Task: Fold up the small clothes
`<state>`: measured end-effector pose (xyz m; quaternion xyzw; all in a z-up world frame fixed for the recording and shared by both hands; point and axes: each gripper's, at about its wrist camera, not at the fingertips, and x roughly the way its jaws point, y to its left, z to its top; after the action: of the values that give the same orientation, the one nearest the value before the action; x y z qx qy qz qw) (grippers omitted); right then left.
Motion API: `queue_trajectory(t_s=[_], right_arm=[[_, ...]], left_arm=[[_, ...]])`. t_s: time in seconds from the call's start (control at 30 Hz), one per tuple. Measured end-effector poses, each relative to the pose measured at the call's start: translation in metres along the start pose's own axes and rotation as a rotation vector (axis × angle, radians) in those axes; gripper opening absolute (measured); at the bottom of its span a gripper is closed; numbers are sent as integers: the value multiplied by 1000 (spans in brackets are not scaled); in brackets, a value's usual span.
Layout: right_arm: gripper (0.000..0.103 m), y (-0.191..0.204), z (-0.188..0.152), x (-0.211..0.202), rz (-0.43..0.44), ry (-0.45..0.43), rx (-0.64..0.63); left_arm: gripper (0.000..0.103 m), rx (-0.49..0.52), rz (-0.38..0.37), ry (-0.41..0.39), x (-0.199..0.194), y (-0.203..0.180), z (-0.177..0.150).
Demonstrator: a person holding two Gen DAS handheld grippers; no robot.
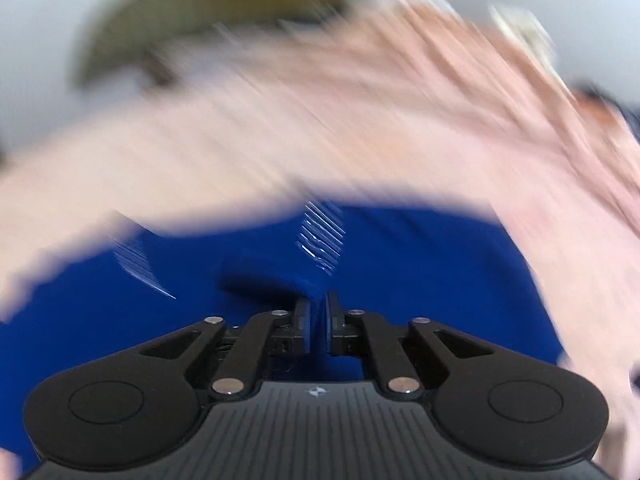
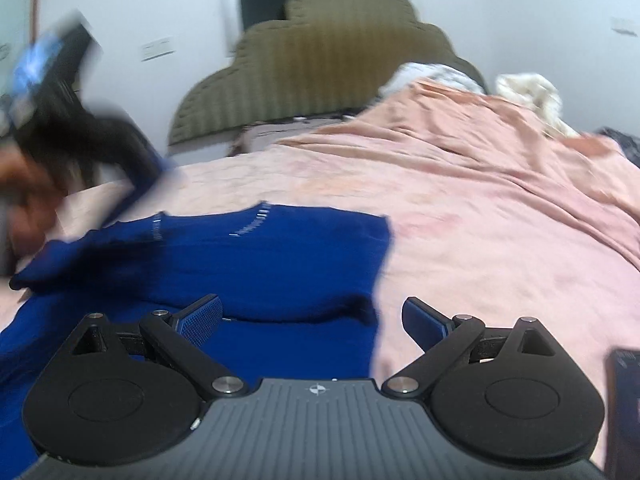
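Right hand-held gripper [image 2: 312,320] spread above blue garment [image 2: 280,252], pink bedspread [image 2: 500,208]

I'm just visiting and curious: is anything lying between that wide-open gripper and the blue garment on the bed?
Nothing visible. The right gripper hangs open directly over the blue garment, which lies on the pink bedspread, with no object in between.

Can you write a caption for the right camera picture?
Open right gripper hovers over a blue top on a pink bedspread.

No readable text; small compass-like emblem only on right gripper [image 2: 312,317] body, no letters.
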<state>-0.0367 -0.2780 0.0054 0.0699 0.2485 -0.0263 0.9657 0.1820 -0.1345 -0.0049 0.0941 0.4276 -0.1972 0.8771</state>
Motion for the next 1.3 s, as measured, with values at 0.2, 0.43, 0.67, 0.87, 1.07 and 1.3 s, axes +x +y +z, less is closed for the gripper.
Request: queue_trajectory(t_s=[0.2, 0.43, 0.67, 0.87, 1.07, 1.3], right_arm=[[98, -20, -2, -10, -73, -31, 26], [98, -20, 21, 10, 35, -57, 71], [85, -25, 61, 98, 296, 93, 293], [65, -25, 71, 173, 292, 199, 407], [7, -2, 68, 174, 247, 206, 317], [8, -25, 71, 110, 37, 72, 219]], left_arm=[[81, 151, -13, -122, -27, -28, -20], [82, 12, 218, -248, -90, 59, -42], [82, -180, 454, -124, -75, 159, -69], [82, -285, 493, -71, -64, 189, -81], [82, -280, 488, -129, -82, 188, -84], [82, -250, 471, -88, -57, 186, -81]])
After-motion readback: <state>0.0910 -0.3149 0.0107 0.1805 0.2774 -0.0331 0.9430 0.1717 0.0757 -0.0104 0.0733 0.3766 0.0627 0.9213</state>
